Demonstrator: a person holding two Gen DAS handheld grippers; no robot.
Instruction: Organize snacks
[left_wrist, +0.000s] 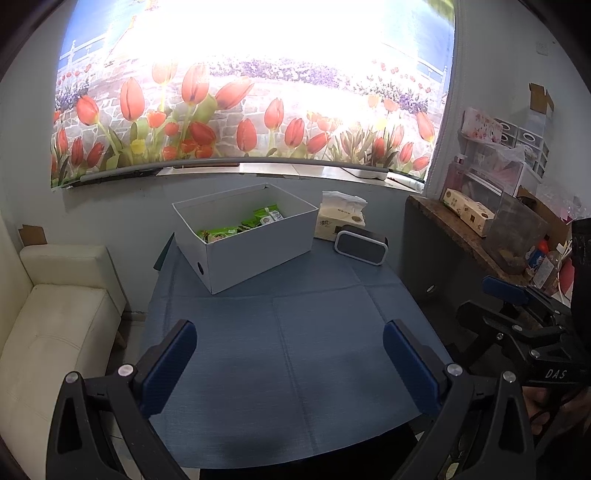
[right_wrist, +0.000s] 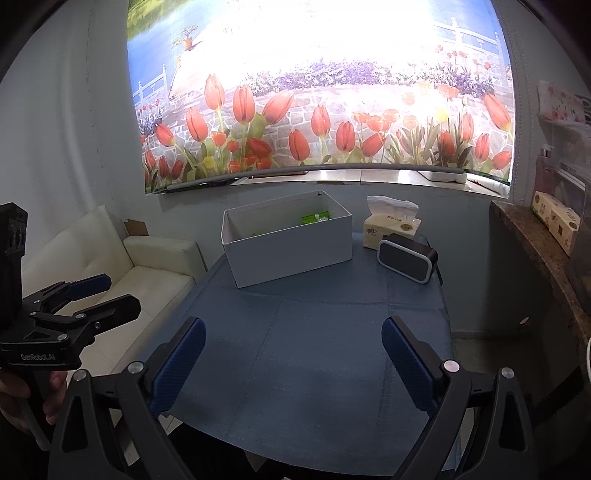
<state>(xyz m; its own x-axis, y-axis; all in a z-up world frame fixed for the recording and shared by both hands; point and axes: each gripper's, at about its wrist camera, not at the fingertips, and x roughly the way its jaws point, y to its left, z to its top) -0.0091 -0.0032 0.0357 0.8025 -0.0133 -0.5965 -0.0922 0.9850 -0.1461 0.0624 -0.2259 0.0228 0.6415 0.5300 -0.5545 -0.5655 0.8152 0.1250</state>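
A white open box (left_wrist: 255, 254) stands at the far side of the blue table (left_wrist: 288, 350). Several green snack packets (left_wrist: 240, 223) lie inside it. In the right wrist view the box (right_wrist: 291, 251) shows only a green edge of the packets (right_wrist: 314, 218). My left gripper (left_wrist: 290, 363) is open and empty above the near part of the table. My right gripper (right_wrist: 293, 363) is open and empty, also above the near part. Each gripper shows from the side in the other's view, the right one (left_wrist: 517, 310) and the left one (right_wrist: 85, 295).
A tissue pack (left_wrist: 341, 218) and a black speaker (left_wrist: 360, 245) sit behind the box to the right. A cream sofa (left_wrist: 55, 317) stands left of the table. A cluttered wooden shelf (left_wrist: 480, 229) stands to the right. A tulip blind (left_wrist: 240, 122) hangs behind.
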